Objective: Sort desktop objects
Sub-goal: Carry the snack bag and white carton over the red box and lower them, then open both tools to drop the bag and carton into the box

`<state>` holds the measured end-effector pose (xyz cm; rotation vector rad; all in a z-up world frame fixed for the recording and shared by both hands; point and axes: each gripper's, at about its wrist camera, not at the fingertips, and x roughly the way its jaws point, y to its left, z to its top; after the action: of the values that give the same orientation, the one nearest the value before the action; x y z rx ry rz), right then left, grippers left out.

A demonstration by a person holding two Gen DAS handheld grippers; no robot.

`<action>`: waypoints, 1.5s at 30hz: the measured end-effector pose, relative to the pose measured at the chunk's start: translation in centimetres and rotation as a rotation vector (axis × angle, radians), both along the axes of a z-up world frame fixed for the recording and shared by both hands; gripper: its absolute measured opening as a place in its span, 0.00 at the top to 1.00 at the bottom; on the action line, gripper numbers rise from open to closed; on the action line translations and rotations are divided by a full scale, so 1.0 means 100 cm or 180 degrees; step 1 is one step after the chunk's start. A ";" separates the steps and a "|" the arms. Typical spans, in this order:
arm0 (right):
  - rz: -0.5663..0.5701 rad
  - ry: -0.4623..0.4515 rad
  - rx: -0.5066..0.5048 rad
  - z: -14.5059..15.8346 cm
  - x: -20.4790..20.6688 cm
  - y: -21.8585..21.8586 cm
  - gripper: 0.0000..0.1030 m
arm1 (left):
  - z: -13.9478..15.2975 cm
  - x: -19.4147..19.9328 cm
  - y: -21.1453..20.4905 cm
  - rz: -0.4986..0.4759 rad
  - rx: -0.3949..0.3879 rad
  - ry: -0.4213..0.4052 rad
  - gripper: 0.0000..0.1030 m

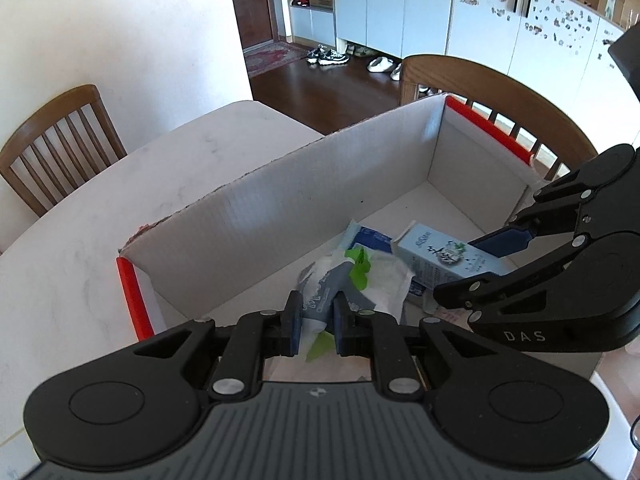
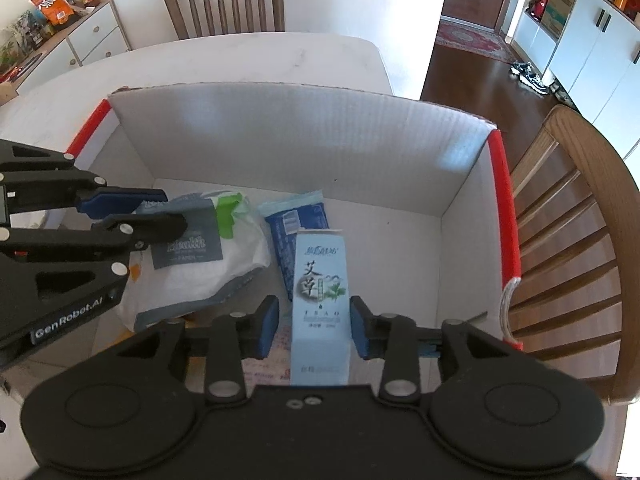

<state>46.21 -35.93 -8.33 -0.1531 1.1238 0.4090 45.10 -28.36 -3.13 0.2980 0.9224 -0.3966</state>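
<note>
A white cardboard box (image 1: 320,184) with red edges stands on the table; it also shows in the right wrist view (image 2: 304,136). My left gripper (image 1: 316,320) is shut on a grey-and-white tissue pack (image 1: 320,292) with a green flap, held inside the box (image 2: 208,248). My right gripper (image 2: 314,320) is open around a light blue carton (image 2: 320,280), its pads a little apart from the carton's sides; the carton lies in the box (image 1: 440,260). A dark blue packet (image 2: 296,232) lies under the carton.
White marble table (image 1: 100,200). A wooden chair (image 1: 56,140) stands at the far side, another chair (image 2: 572,240) right beside the box. A sideboard (image 2: 80,36) with snack packs stands far left.
</note>
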 end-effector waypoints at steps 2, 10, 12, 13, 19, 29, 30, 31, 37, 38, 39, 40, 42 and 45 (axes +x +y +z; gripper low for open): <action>0.0002 -0.0017 0.0029 0.003 -0.004 -0.002 0.59 | 0.002 -0.003 0.002 -0.0020 -0.0078 0.0038 0.83; 0.0009 -0.0093 0.0180 0.020 -0.017 -0.008 0.46 | 0.012 -0.015 0.013 -0.0013 -0.0282 0.0032 0.68; 0.0003 -0.0109 0.0227 0.024 -0.020 -0.008 0.44 | 0.015 -0.020 0.016 -0.0016 -0.0314 0.0010 0.52; -0.0003 -0.0108 0.0256 0.025 -0.022 -0.010 0.44 | 0.016 -0.022 0.017 -0.0005 -0.0315 -0.0024 0.45; -0.0060 -0.0152 0.0368 0.034 -0.030 -0.020 0.37 | 0.024 -0.034 0.026 -0.0002 -0.0419 -0.0085 0.38; -0.0041 -0.0295 0.0496 0.049 -0.051 -0.017 0.28 | 0.044 -0.054 0.041 0.0069 -0.0591 -0.0263 0.30; -0.0040 -0.0305 0.0515 0.050 -0.052 -0.015 0.27 | 0.046 -0.056 0.043 0.0072 -0.0608 -0.0275 0.29; -0.0038 -0.0318 0.0529 0.052 -0.054 -0.015 0.25 | 0.047 -0.059 0.044 0.0076 -0.0624 -0.0284 0.27; -0.0047 -0.0390 0.0584 0.057 -0.067 -0.013 0.19 | 0.051 -0.071 0.057 0.0115 -0.0715 -0.0311 0.23; -0.0058 -0.0404 0.0600 0.059 -0.070 -0.013 0.18 | 0.051 -0.074 0.059 0.0119 -0.0732 -0.0315 0.22; -0.0069 -0.0411 0.0623 0.060 -0.072 -0.013 0.17 | 0.052 -0.076 0.062 0.0117 -0.0761 -0.0322 0.21; -0.0084 -0.0416 0.0641 0.061 -0.074 -0.012 0.16 | 0.053 -0.078 0.064 0.0111 -0.0799 -0.0327 0.19; -0.0120 -0.0432 0.0687 0.065 -0.078 -0.012 0.15 | 0.056 -0.083 0.070 0.0108 -0.0868 -0.0325 0.19; -0.0155 -0.0477 0.0723 0.070 -0.085 -0.010 0.12 | 0.057 -0.091 0.076 0.0116 -0.0898 -0.0323 0.19</action>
<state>37.66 -36.95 -1.32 0.0428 0.9247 0.4707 36.04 -20.72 2.60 0.0426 0.7603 -0.4678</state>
